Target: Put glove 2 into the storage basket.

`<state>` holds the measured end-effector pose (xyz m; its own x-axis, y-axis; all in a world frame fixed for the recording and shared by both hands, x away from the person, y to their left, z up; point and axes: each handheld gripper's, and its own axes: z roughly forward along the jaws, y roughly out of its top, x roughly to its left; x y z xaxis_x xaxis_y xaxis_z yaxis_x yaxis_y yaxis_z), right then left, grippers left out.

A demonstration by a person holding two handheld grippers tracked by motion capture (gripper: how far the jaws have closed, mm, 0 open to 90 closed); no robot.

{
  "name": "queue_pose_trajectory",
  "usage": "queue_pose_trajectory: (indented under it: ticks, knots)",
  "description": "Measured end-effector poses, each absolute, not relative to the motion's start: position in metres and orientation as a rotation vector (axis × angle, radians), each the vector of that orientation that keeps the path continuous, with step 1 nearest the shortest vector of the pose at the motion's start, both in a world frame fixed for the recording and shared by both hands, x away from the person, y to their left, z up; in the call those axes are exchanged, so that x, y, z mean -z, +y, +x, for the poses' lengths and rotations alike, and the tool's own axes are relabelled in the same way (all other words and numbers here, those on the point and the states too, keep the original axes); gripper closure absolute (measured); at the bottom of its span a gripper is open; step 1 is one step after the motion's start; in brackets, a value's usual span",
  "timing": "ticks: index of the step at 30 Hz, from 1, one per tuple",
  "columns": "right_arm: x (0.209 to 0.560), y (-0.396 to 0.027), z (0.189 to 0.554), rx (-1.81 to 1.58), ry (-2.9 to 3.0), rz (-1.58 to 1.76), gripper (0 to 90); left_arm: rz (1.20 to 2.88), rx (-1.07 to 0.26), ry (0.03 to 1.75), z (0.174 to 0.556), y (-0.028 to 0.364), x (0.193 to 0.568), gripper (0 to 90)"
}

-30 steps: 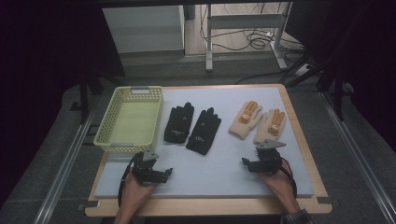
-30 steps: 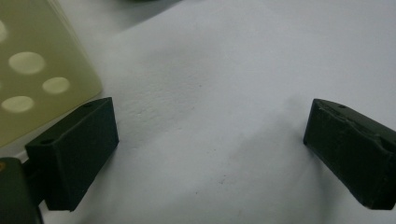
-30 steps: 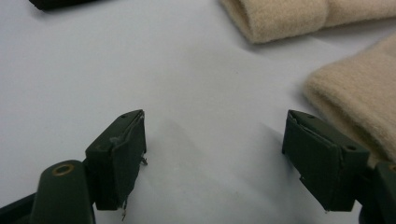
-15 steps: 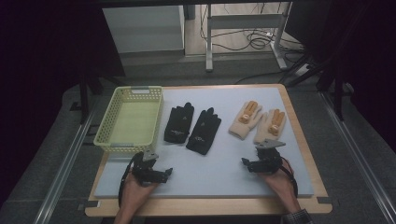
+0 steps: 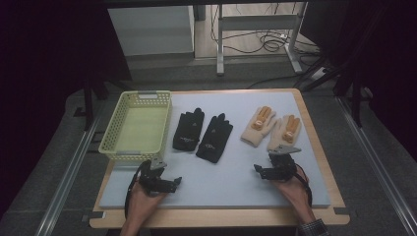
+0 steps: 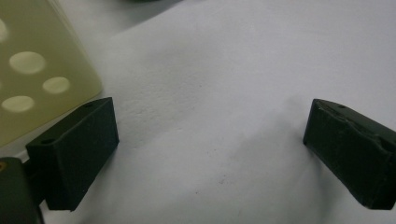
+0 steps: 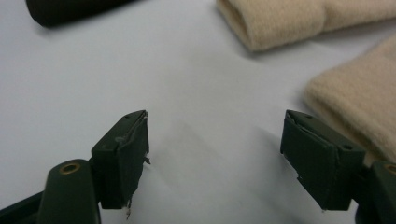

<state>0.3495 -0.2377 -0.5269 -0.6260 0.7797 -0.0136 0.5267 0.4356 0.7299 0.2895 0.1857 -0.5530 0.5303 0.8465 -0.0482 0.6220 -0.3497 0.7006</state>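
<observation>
Two black gloves (image 5: 201, 132) lie side by side in the middle of the pale mat (image 5: 236, 187). Two beige gloves with orange fingers (image 5: 270, 129) lie to their right; their cuffs (image 7: 285, 21) show in the right gripper view. A pale yellow basket (image 5: 136, 127) stands at the left, and its corner (image 6: 37, 79) shows beside my left jaw. My left gripper (image 5: 167, 183) rests low on the mat at the front left, open with nothing between its jaws (image 6: 210, 154). My right gripper (image 5: 268, 169) rests at the front right, open, just short of the nearer beige glove.
The mat lies on a wooden table (image 5: 216, 219) whose front edge is close to both hands. Beyond the table stand a grey cabinet (image 5: 152, 32) and metal frame legs (image 5: 220, 44) with cables on the floor. Dark rails (image 5: 69, 172) run along both sides.
</observation>
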Motion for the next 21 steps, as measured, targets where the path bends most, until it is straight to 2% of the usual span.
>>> queue_pose_trajectory:
  ticks: [13, 17, 18, 21]
  knots:
    - [0.522, -0.223, 0.357, -1.053, 2.353, 1.097, 27.9, 2.092, -0.426, 1.186, 0.289, 0.186, 0.553, 3.4]
    - [0.515, -0.207, 0.366, -1.07, 2.362, 1.063, 39.0, 2.092, -0.426, 1.186, 0.289, 0.186, 0.553, 3.4]
    - [0.515, -0.207, 0.366, -1.07, 2.362, 1.063, 39.0, 2.092, -0.426, 1.186, 0.289, 0.186, 0.553, 3.4]
    - [0.508, -0.193, 0.375, -1.08, 2.377, 1.036, 48.9, 2.092, -0.425, 1.186, 0.289, 0.186, 0.553, 3.4]
